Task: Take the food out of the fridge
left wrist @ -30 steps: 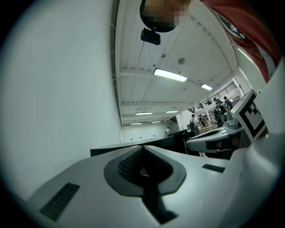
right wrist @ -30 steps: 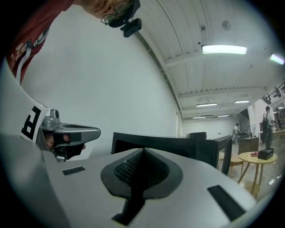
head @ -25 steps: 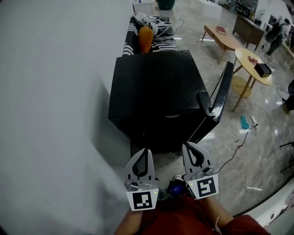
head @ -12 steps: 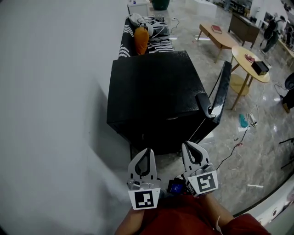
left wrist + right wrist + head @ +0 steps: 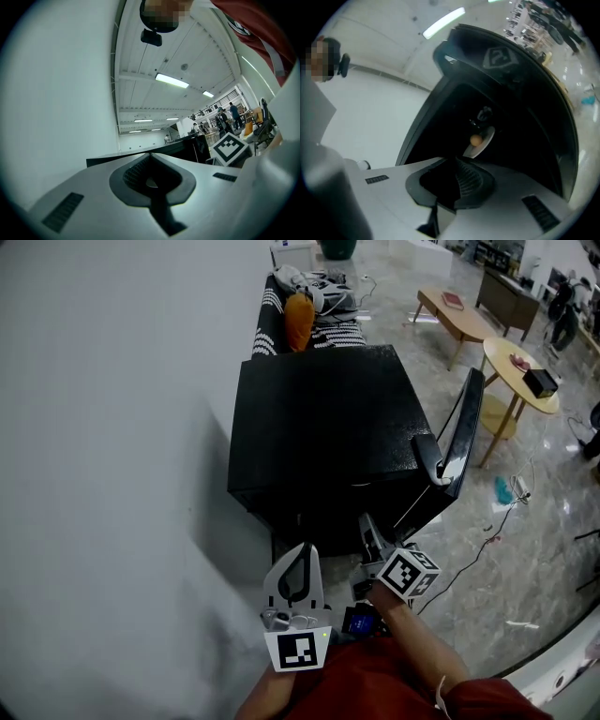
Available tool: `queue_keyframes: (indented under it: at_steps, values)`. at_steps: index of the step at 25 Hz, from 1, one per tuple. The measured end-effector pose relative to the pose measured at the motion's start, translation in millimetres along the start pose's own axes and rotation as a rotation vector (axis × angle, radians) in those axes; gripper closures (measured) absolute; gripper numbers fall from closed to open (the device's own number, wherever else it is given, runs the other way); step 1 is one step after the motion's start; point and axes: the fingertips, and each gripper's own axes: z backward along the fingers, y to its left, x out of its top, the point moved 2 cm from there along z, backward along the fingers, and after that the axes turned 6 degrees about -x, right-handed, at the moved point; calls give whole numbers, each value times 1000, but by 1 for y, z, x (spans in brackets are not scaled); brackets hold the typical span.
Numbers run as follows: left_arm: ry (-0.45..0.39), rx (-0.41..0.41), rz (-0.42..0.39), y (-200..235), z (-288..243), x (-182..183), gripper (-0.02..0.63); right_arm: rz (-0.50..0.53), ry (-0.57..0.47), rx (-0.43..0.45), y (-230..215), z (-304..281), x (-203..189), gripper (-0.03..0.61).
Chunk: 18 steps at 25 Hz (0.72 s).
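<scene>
A black mini fridge (image 5: 319, 418) stands against the wall with its door (image 5: 457, 442) swung open to the right. In the right gripper view its dark inside (image 5: 506, 122) holds a white plate (image 5: 483, 142) with a small round orange food (image 5: 476, 139) on it. My right gripper (image 5: 365, 521) is shut and empty. It is tilted toward the fridge's open front, still outside it. My left gripper (image 5: 299, 549) hangs shut and empty to its left, near the wall. In its own view the left gripper (image 5: 150, 155) points up over the fridge top.
A white wall (image 5: 112, 427) runs along the left. Behind the fridge is a striped sofa (image 5: 328, 329) with an orange cushion (image 5: 298, 320). Wooden tables (image 5: 516, 367) stand at the right. Cables (image 5: 487, 540) lie on the glossy floor by the door.
My right gripper has rolled over and tipped forward toward the fridge opening. The left gripper has stayed about where it was.
</scene>
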Motion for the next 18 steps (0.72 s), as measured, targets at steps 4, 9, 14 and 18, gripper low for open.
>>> queue_keyframes:
  at_steps: [4,9,14,18]
  values:
    - [-14,26,69,3,0,-3,598,-243,-34,-29,-25,-21,-7,554]
    - [-14,36,88,4,1,-5,598,-455,-95,-25,-44,-41,-9,525]
    - [-9,34,79,5,3,-5,598,-540,-140,-3,-52,-54,-4,497]
    - [3,23,59,3,3,-7,598,-569,-170,-5,-60,-63,1,497]
